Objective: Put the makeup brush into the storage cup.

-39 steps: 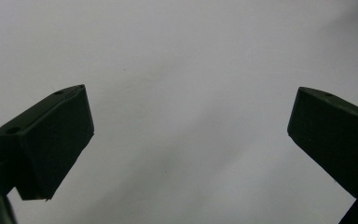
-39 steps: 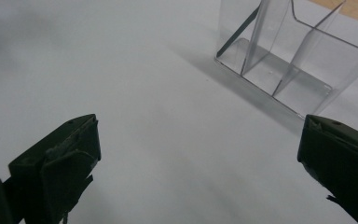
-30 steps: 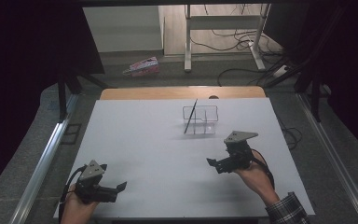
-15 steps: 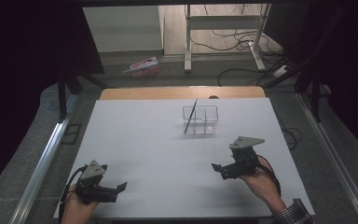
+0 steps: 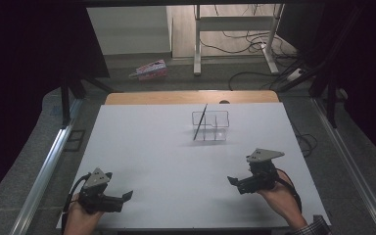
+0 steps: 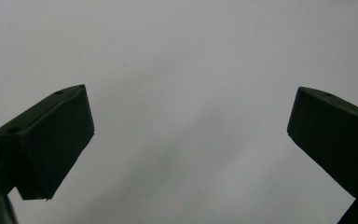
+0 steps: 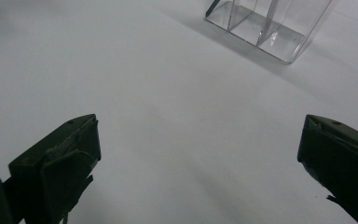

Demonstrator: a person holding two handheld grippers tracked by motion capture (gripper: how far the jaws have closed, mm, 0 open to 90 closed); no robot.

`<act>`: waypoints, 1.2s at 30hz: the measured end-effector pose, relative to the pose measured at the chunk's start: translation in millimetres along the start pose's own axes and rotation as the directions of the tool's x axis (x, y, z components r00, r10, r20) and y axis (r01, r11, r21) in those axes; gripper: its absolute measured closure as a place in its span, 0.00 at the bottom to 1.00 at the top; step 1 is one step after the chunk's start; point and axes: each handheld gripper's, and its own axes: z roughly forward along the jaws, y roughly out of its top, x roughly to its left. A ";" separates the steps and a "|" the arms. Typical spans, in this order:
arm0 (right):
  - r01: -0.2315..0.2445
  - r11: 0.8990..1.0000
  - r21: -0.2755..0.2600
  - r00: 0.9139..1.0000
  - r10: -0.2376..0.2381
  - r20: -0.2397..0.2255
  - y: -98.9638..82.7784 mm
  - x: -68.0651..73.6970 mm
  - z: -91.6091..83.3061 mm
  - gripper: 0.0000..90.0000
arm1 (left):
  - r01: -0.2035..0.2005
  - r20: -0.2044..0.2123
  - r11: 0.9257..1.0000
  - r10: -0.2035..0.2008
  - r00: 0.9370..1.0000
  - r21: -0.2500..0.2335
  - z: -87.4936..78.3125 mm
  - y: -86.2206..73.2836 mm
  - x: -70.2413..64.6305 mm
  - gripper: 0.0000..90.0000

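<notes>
Clear plastic organizer [image 5: 210,126] stands upper centre of the high view on the white bench [image 5: 152,147], a thin dark stick [image 5: 200,122] leaning in its left compartment. It looks light, rigid, slippery; grip a wall's top edge. Left gripper [image 5: 125,196] and right gripper [image 5: 231,180] sit low, well apart from it, fingers spread, empty.

A clear box [image 5: 210,126] stands on the table [image 5: 166,147], toward the far side and a bit right of the middle. A thin stick [image 5: 200,122] leans in the left part of the box. The left gripper [image 5: 126,196] sits at the near left corner of the table. The right gripper [image 5: 231,180] sits near the near right side, well in front of the box. Behind the table, a small packet [image 5: 148,70] lies on the floor.
</notes>
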 end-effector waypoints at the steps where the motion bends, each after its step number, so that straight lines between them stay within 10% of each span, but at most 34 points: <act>1: 0.001 1.000 0.001 1.000 -0.001 0.001 -1.2 -0.2 -0.8 0.00 | 0.001 0.000 1.000 -0.001 1.000 -0.001 -0.1 0.0 -0.2 0.01; 36: -0.042 0.999 -0.004 0.997 0.042 0.058 -28.4 -2.0 -28.3 0.00 | 0.013 -0.033 1.000 -0.013 0.999 -0.001 -10.4 -8.9 6.0 0.01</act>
